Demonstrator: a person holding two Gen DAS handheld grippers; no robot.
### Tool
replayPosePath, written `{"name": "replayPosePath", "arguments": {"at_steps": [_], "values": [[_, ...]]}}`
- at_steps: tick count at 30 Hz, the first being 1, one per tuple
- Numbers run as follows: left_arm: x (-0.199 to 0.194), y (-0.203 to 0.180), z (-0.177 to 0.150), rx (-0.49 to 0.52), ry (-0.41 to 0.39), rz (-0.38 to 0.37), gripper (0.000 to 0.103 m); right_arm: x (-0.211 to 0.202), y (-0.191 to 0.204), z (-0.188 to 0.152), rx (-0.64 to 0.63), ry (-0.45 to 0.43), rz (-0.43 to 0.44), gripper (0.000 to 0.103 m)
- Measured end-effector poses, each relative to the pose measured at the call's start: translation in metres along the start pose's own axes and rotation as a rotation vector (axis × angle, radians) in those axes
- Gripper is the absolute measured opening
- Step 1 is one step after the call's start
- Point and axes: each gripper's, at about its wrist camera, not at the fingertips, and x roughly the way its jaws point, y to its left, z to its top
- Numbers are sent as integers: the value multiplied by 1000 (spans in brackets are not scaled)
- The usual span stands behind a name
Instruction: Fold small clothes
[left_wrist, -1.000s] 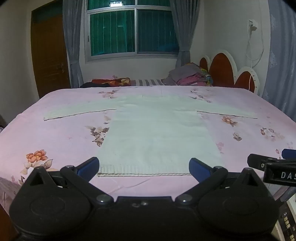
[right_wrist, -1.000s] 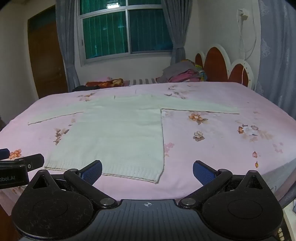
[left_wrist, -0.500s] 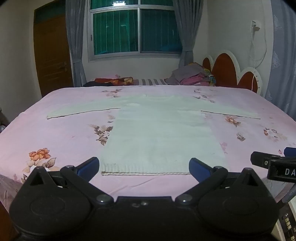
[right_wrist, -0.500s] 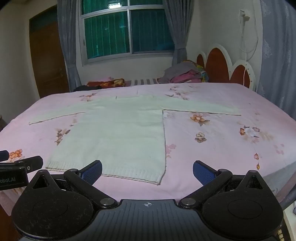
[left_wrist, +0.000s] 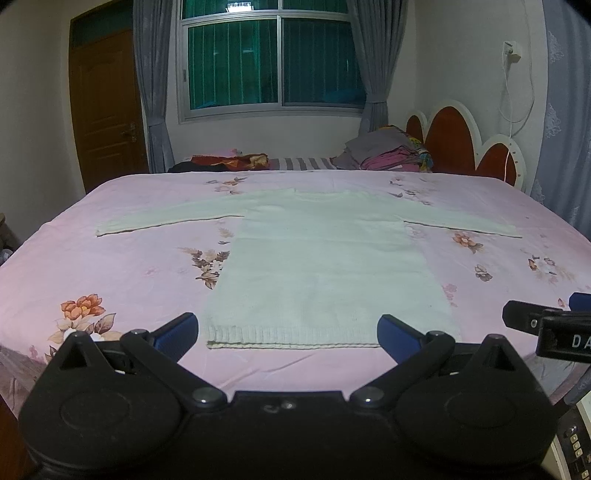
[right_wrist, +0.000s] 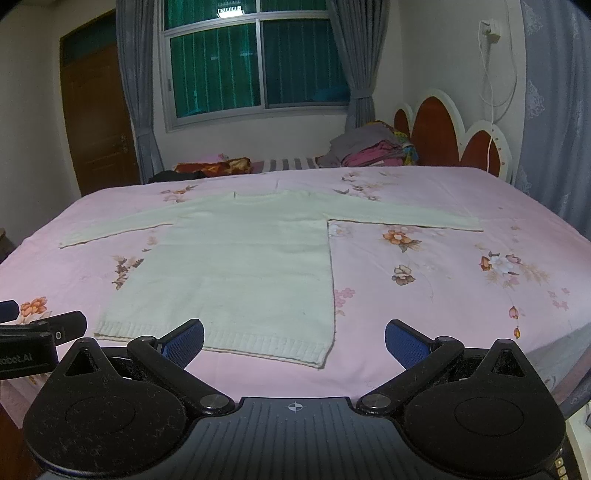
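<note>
A pale cream knit sweater (left_wrist: 325, 266) lies flat on the pink floral bed, sleeves spread to both sides, ribbed hem nearest me. It also shows in the right wrist view (right_wrist: 240, 266). My left gripper (left_wrist: 288, 332) is open and empty, just in front of the hem. My right gripper (right_wrist: 293, 341) is open and empty, near the hem's right corner. The right gripper shows at the right edge of the left wrist view (left_wrist: 546, 325), and the left gripper at the left edge of the right wrist view (right_wrist: 33, 332).
The pink floral bedsheet (left_wrist: 110, 266) covers the whole bed. A pile of folded clothes (left_wrist: 388, 151) and dark garments (left_wrist: 221, 162) sit at the far edge. A scalloped headboard (left_wrist: 469, 147) stands at the right; a window and a door are behind.
Both grippers have risen and tilted a little, so the sweater sits slightly lower in each view. Both stay open and empty. The sweater has not moved.
</note>
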Motion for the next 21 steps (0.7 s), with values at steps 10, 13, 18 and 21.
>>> {"name": "replayPosePath", "arguments": {"at_steps": [10,13,18,21], "values": [[0,0,-1,-2,-2,5,103,0,2,2,-4,-2,2,103],[0,0,-1,-2,-1,6,103,-1,2,2,-6,-2,5,103],[-1,0,-1,-1,-4,9,103,-2,2,5,-1,-3,7,103],[-1,1,1,1,-3,10,103,-3,1,5,1,-5,10,103]]}}
